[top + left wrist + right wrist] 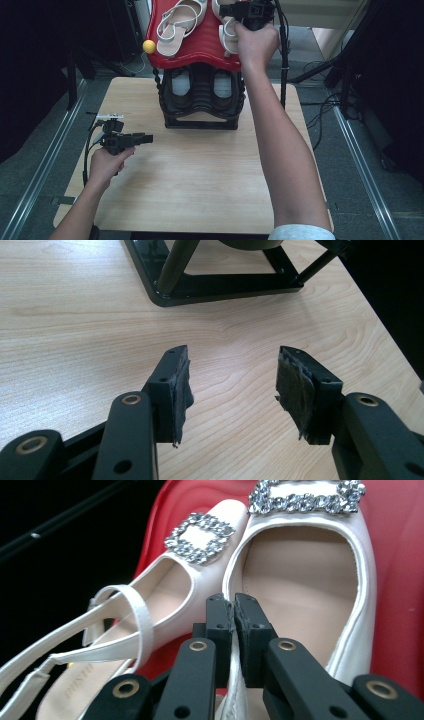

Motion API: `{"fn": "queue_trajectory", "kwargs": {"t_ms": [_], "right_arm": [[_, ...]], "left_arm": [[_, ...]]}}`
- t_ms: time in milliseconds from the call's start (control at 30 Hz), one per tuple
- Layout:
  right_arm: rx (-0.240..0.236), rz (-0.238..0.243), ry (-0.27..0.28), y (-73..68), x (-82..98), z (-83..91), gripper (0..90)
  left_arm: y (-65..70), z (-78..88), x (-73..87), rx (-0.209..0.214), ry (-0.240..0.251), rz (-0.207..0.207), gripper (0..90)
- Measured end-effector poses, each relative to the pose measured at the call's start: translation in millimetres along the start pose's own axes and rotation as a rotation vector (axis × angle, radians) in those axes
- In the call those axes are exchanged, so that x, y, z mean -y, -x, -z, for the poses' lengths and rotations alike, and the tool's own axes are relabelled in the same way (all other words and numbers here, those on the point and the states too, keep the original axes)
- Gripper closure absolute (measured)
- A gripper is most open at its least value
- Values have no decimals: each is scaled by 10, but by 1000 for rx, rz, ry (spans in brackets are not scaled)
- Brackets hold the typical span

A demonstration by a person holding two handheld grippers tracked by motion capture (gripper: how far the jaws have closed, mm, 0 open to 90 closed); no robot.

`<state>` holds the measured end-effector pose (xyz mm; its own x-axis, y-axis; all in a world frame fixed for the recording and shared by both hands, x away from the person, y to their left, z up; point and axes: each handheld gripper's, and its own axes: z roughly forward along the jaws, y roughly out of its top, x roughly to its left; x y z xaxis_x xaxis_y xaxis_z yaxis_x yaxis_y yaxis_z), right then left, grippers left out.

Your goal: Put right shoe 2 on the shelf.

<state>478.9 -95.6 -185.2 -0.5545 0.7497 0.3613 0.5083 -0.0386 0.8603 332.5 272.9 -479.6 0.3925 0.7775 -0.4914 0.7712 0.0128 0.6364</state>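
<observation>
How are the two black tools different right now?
The left tool has its jaws wide apart over bare wood of the table, with nothing between them. The right tool is pinched nearly shut on the side edge of a white shoe, up on the red shelf. Both are black, each held by a hand.

Your right tongs point(239, 11) sit at the high view's top edge; the sandal point(229, 35) under them is mostly hidden by your hand point(256, 42), toe cut off. In the right gripper view, that sandal's point(305, 575) side wall disappears between the jaws, heel off the bottom edge; can't tell how much is pinched. Other sandal's point(150, 615) strap runs off at left. Lower-shelf shoes point(200, 85) are mostly covered by the red shelf point(200, 50). The rack's base point(220, 285) is cropped in the left gripper view.
</observation>
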Motion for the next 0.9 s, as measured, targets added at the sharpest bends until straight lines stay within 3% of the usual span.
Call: {"fn": "queue_trajectory", "kwargs": {"t_ms": [133,267,533,900], "right_arm": [[-44,-16,29,-13,7,-7,887],[-36,-5,40,-32,-14,5,888],[-23,-8,38,58,-23,55,878],[-29,6,27,127,-74,163,797]], "left_arm": [[9,-4,2,1,2,5,477],[-2,8,3,0,4,4,476],[-3,7,5,0,5,8,477],[-13,14,17,-4,-2,3,476]]}}
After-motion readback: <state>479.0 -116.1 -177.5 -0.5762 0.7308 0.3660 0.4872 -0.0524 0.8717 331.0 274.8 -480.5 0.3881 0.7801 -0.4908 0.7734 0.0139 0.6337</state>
